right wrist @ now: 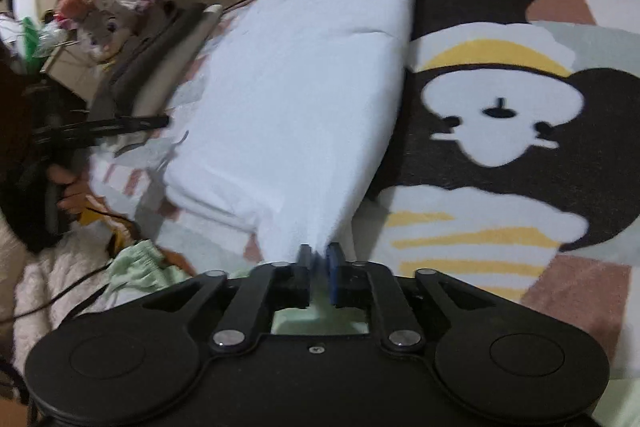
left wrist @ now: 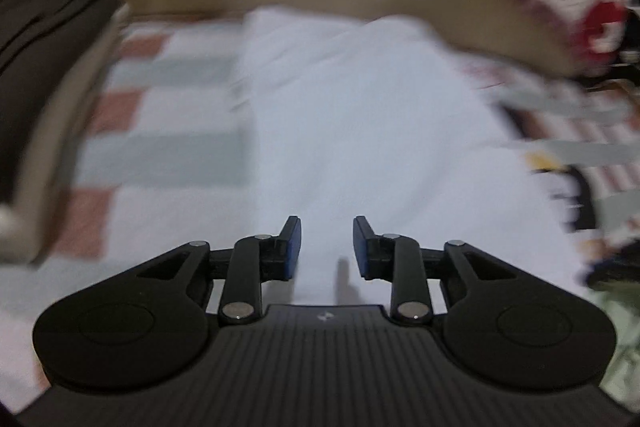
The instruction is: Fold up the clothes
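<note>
The white garment (right wrist: pixel 296 99) is lying folded on the cartoon-print blanket (right wrist: pixel 520 131), its long axis running away from the right gripper (right wrist: pixel 319 267); its near corner is being clamped by those jaws; the left gripper (left wrist: pixel 327 247) is being held over it, jaws apart and empty; open blanket is lying along the garment's right edge.

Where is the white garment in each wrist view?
Left wrist: white garment fills the centre, running from the open left hand-held gripper up to the tan headboard.
Right wrist: white garment lies centre-left, its near corner pinched in the right hand-held gripper.
Shared landmark: checked cartoon blanket.
</note>
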`<move>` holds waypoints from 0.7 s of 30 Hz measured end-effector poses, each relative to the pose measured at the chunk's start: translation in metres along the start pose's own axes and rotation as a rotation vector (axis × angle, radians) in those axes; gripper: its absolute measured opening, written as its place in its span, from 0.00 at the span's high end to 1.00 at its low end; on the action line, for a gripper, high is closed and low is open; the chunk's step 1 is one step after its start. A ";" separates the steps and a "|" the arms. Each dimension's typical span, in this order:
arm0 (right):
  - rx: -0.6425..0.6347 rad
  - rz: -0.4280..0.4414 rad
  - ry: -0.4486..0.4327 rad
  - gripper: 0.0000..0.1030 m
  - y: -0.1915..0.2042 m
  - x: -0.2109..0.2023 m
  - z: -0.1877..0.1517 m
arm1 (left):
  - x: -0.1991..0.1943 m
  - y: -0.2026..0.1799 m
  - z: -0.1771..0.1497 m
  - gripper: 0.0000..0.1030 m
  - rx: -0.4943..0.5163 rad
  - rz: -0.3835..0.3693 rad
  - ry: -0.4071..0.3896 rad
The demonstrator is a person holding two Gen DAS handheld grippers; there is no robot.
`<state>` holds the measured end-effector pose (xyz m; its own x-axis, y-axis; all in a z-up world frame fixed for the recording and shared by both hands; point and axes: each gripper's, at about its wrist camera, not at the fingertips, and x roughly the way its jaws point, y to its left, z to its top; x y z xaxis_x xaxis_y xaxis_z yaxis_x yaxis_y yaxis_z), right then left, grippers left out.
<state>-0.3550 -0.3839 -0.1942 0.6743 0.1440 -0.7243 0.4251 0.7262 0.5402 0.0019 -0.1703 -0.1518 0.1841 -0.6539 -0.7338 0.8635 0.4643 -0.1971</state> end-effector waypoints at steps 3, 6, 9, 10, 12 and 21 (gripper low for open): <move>0.069 0.019 -0.049 0.43 -0.012 0.015 0.009 | 0.003 -0.022 0.002 0.70 0.054 -0.066 -0.025; 0.100 0.042 -0.078 0.88 -0.015 0.029 0.015 | 0.006 -0.047 0.001 0.70 0.109 -0.117 -0.037; 0.079 0.072 -0.013 0.92 -0.006 0.021 0.006 | 0.011 -0.054 -0.004 0.70 0.142 -0.039 0.000; 0.064 0.064 0.011 0.93 -0.004 0.017 0.000 | 0.015 -0.050 -0.005 0.71 0.122 -0.025 0.025; 0.099 0.048 0.014 0.95 -0.010 0.013 -0.009 | 0.019 -0.042 -0.005 0.72 0.076 -0.038 0.053; 0.115 0.076 0.037 0.95 -0.011 0.003 -0.010 | 0.014 -0.033 -0.010 0.58 0.090 0.109 0.124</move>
<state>-0.3637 -0.3847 -0.2068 0.6854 0.2214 -0.6937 0.4420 0.6306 0.6380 -0.0284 -0.1892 -0.1620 0.2242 -0.5217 -0.8231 0.8810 0.4695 -0.0577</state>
